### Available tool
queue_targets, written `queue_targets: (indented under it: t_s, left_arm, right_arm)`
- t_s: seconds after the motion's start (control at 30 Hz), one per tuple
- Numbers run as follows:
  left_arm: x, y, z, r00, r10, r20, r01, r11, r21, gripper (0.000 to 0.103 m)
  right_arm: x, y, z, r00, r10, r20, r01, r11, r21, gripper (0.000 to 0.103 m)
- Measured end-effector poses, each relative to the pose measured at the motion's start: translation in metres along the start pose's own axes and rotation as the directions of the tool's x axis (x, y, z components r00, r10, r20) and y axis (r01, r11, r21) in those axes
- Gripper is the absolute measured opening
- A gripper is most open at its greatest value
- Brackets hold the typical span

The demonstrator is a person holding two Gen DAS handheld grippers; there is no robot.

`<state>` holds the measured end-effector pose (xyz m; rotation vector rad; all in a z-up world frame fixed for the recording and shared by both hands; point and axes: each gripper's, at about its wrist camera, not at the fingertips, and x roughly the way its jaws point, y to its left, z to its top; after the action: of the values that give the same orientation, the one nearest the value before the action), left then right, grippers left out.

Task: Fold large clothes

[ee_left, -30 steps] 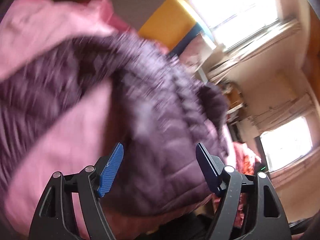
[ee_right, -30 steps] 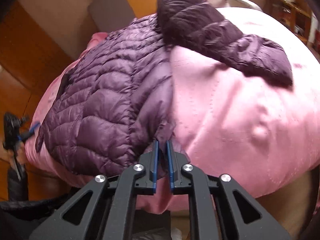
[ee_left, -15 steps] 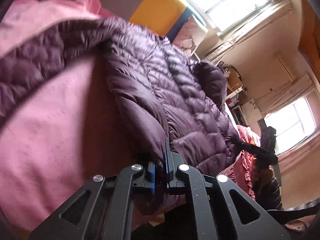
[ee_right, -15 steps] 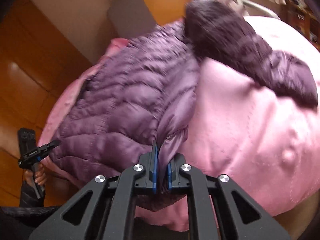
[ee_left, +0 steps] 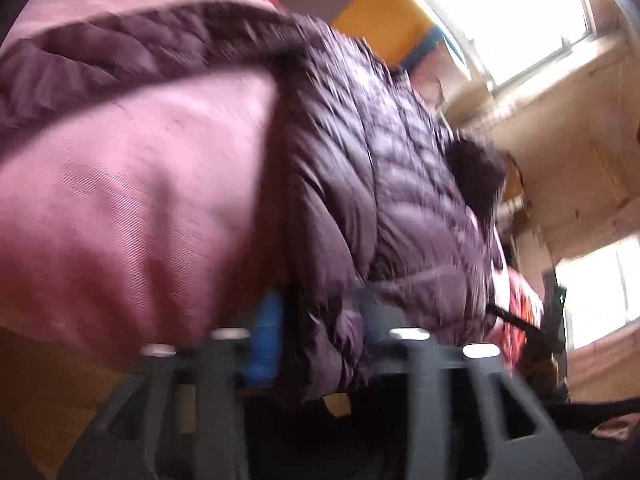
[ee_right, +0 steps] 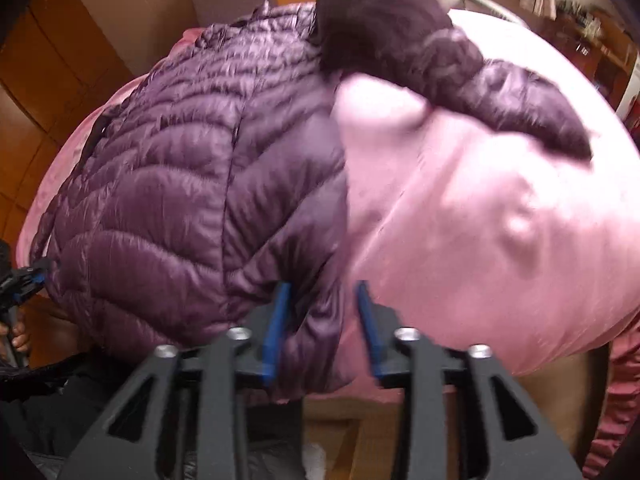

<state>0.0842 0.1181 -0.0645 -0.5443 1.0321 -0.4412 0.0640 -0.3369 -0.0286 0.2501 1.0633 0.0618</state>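
Presently looking along the right gripper [ee_right: 322, 320] at a purple puffer jacket [ee_right: 180, 184] spread over a pink bedspread [ee_right: 480, 220]. Stands with jaws moderately apart, blue pads [ee_right: 280, 320] on either side of the jacket's near edge, a fold of hem hanging between them without being pinched. Reaches up and right across the pink cloth as one dark sleeve [ee_right: 460, 64], separate from the body panel on the left. Meets the left gripper [ee_right: 24, 280] at the far left corner of the jacket, with a bare hand [ee_right: 16, 336] just below it. Backed by wooden panelling [ee_right: 48, 60] beyond the bed. Badly blurred from the left wrist, yet showing that gripper's jaws apart as well, with jacket hem drooping loosely in the gap; cannot tell whether either pad touches the fabric. Bordered there by bright windows [ee_left: 500, 8] and a yellow panel [ee_left: 384, 36] behind the jacket's far side.
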Motion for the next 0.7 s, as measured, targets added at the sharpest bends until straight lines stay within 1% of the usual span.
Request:
queue_targets:
  t_s: [0.03,0.07,0.1,0.13,0.17,0.2,0.23,0.27,0.3,0.33,0.37,0.4,0.47,0.5,0.53,0.57,0.6,0.63,0.67,0.7]
  left_arm:
    - [-0.010,0.004,0.003,0.998,0.027,0.054,-0.025,0.999,-0.028,0.074]
    - [-0.021,0.011,0.008,0.994,0.057,0.098,-0.051,0.997,-0.062,0.074]
    - [-0.036,0.026,0.015,0.983,0.107,0.147,-0.088,0.988,-0.131,0.074]
    - [-0.045,0.039,0.021,0.973,0.143,0.179,-0.110,0.977,-0.180,0.074]
    - [-0.058,0.052,0.023,0.956,0.195,0.220,-0.141,0.960,-0.241,0.074]
    - [-0.073,0.067,0.025,0.926,0.277,0.255,-0.189,0.928,-0.322,0.074]
    - [-0.086,0.087,0.028,0.890,0.368,0.267,-0.238,0.877,-0.417,0.074]
    - [-0.093,0.099,0.026,0.874,0.405,0.269,-0.251,0.849,-0.465,0.074]
    - [-0.102,0.117,0.026,0.854,0.448,0.264,-0.256,0.804,-0.537,0.075]
    - [-0.107,0.130,0.026,0.844,0.469,0.259,-0.255,0.777,-0.575,0.075]
    - [-0.110,0.139,0.027,0.836,0.485,0.257,-0.257,0.759,-0.598,0.075]
    - [-0.109,0.147,0.030,0.835,0.488,0.253,-0.253,0.750,-0.611,0.075]
    - [-0.104,0.156,0.036,0.853,0.458,0.249,-0.223,0.752,-0.620,0.075]
    - [-0.105,0.165,0.037,0.857,0.453,0.247,-0.217,0.751,-0.624,0.075]
    - [-0.104,0.169,0.039,0.855,0.458,0.244,-0.225,0.751,-0.621,0.073]
    - [-0.100,0.169,0.047,0.845,0.480,0.237,-0.261,0.757,-0.599,0.063]
    - [-0.101,0.171,0.048,0.833,0.502,0.233,-0.302,0.764,-0.571,0.040]
    - [-0.098,0.170,0.056,0.821,0.523,0.228,-0.342,0.771,-0.538,0.029]
    - [-0.099,0.171,0.066,0.809,0.541,0.229,-0.375,0.775,-0.508,0.014]
    - [-0.103,0.175,0.069,0.802,0.548,0.237,-0.385,0.778,-0.496,0.008]
  right_arm:
    - [-0.007,0.001,0.002,0.999,-0.021,0.030,0.022,1.000,-0.007,0.052]
    - [-0.013,0.006,0.004,0.998,-0.034,0.058,0.035,0.999,-0.017,0.058]
    - [-0.016,0.011,0.008,0.996,-0.035,0.080,0.037,0.999,-0.027,0.061]
    - [-0.019,0.017,0.014,0.994,-0.024,0.106,0.028,0.999,-0.036,0.065]
    - [-0.015,0.026,0.021,0.993,-0.006,0.120,0.012,0.999,-0.044,0.066]
    - [-0.013,0.035,0.026,0.992,0.020,0.128,-0.012,0.998,-0.063,0.066]
    - [-0.009,0.049,0.033,0.990,0.045,0.134,-0.034,0.996,-0.084,0.068]
    - [-0.004,0.061,0.037,0.988,0.072,0.136,-0.058,0.993,-0.103,0.069]
    - [0.005,0.075,0.044,0.986,0.103,0.130,-0.087,0.989,-0.119,0.069]
    - [0.014,0.089,0.049,0.984,0.137,0.116,-0.120,0.983,-0.139,0.069]
    - [0.023,0.103,0.053,0.983,0.153,0.105,-0.136,0.978,-0.157,0.069]
    - [0.032,0.118,0.057,0.982,0.162,0.096,-0.144,0.974,-0.177,0.069]
    - [0.051,0.148,0.066,0.980,0.182,0.077,-0.163,0.964,-0.209,0.069]
    - [0.059,0.159,0.070,0.978,0.196,0.065,-0.177,0.959,-0.221,0.069]
    - [0.070,0.174,0.073,0.977,0.204,0.058,-0.186,0.955,-0.230,0.069]
    - [0.078,0.184,0.075,0.976,0.213,0.051,-0.195,0.950,-0.244,0.069]
    - [0.083,0.192,0.076,0.975,0.218,0.046,-0.199,0.946,-0.254,0.069]
    - [0.089,0.199,0.077,0.975,0.219,0.037,-0.202,0.943,-0.264,0.070]
    - [0.093,0.204,0.076,0.976,0.217,0.025,-0.203,0.941,-0.271,0.070]
    - [0.099,0.209,0.075,0.977,0.214,0.011,-0.203,0.939,-0.278,0.070]
